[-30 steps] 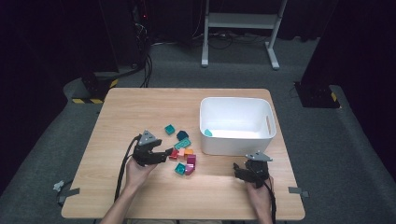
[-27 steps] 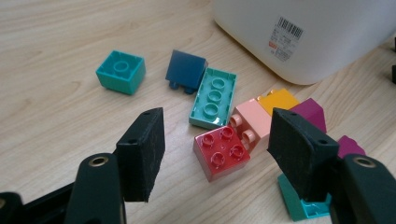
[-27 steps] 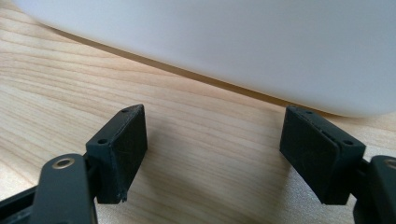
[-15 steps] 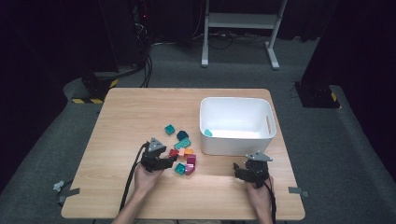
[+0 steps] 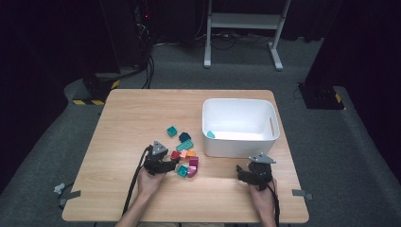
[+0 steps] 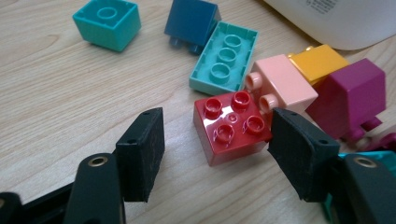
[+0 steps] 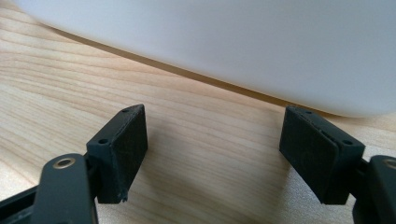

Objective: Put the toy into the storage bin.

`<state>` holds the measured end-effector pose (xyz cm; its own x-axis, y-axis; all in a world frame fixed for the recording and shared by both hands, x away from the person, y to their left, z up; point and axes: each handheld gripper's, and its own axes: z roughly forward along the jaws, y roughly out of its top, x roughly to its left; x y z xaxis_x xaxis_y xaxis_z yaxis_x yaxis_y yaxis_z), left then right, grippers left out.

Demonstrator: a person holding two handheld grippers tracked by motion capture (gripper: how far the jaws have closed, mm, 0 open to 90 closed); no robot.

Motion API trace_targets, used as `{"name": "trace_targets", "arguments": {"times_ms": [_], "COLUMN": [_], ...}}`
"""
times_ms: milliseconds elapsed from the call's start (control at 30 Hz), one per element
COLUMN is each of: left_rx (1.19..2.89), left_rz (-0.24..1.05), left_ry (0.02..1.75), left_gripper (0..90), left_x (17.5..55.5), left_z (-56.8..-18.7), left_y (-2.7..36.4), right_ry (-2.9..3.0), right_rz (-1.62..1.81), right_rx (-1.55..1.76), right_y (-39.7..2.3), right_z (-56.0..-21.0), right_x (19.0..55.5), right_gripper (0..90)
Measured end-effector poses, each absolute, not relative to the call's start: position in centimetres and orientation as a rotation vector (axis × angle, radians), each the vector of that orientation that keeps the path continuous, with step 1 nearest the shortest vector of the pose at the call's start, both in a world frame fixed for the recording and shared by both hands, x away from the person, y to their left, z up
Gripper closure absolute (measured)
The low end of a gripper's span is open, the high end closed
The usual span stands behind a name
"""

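Two grippers sit low on the table (image 5: 118, 123): the left gripper (image 6: 217, 140) stands wide around a red brick (image 6: 231, 126), one pad at its edge, near the white bin (image 5: 239, 126), while the right gripper (image 7: 212, 149) gapes empty beside that bin.

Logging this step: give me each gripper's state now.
Left gripper: open, fingers either side of the red brick, not clamped on it.
Right gripper: open, holding nothing, by the white bin.

open tongs (image 7: 212, 156), white bin (image 7: 233, 42), table (image 7: 56, 84)
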<state>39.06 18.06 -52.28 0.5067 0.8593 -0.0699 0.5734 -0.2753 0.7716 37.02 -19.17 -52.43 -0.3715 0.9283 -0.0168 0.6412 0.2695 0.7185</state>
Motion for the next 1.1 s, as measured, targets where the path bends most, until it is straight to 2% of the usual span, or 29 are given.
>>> {"name": "trace_targets", "arguments": {"times_ms": [167, 1100], "left_rx": [1.974, 2.005], "left_rz": [0.473, 0.492], "left_ry": [1.184, 1.152], "left_gripper": [37.0, 57.8], "left_x": [39.06, 39.29], "left_z": [-52.46, -52.58], "left_y": [18.15, 17.98], "right_ry": [2.108, 2.109], "right_rz": [0.879, 0.879], "right_rx": [1.416, 1.417], "right_y": [-19.17, -19.16], "right_z": [-52.43, -52.42], "right_x": [37.02, 37.01], "right_gripper": [23.2, 23.4]}}
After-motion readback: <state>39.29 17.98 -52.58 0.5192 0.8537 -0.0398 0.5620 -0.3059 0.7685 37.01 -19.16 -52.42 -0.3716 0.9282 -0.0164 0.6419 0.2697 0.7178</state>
